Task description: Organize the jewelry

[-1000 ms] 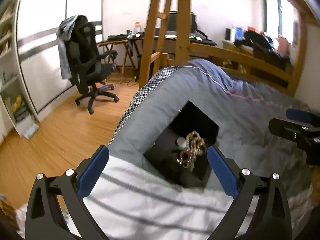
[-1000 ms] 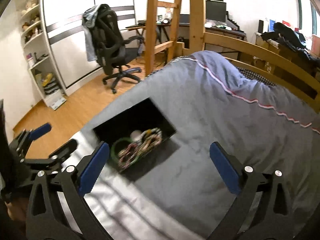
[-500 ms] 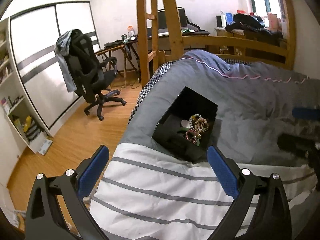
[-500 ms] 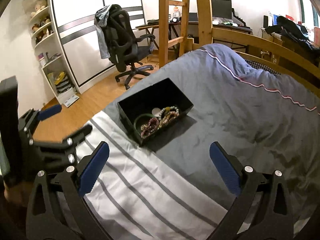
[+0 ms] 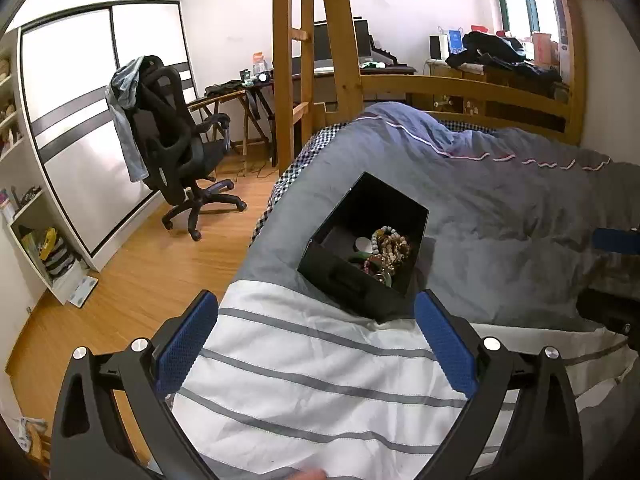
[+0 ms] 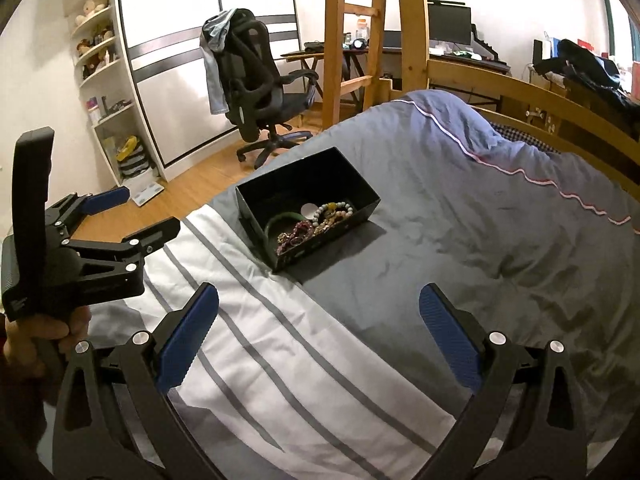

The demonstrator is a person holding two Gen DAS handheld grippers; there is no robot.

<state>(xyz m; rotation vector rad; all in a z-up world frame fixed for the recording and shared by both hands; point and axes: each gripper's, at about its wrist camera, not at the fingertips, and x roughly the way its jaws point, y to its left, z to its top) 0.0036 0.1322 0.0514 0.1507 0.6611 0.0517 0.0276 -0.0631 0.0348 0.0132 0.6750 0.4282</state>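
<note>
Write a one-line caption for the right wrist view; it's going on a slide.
Open right gripper hovers over a striped bedspread, facing a black box of beaded bracelets.

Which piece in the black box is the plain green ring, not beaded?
The green bangle at the jewelry pile's left end in the black box; the bracelets beside it are beaded.

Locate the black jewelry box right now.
The black jewelry box sits on the bed, straddling the grey duvet and the white striped sheet, centre-frame ahead of both open grippers.
</note>
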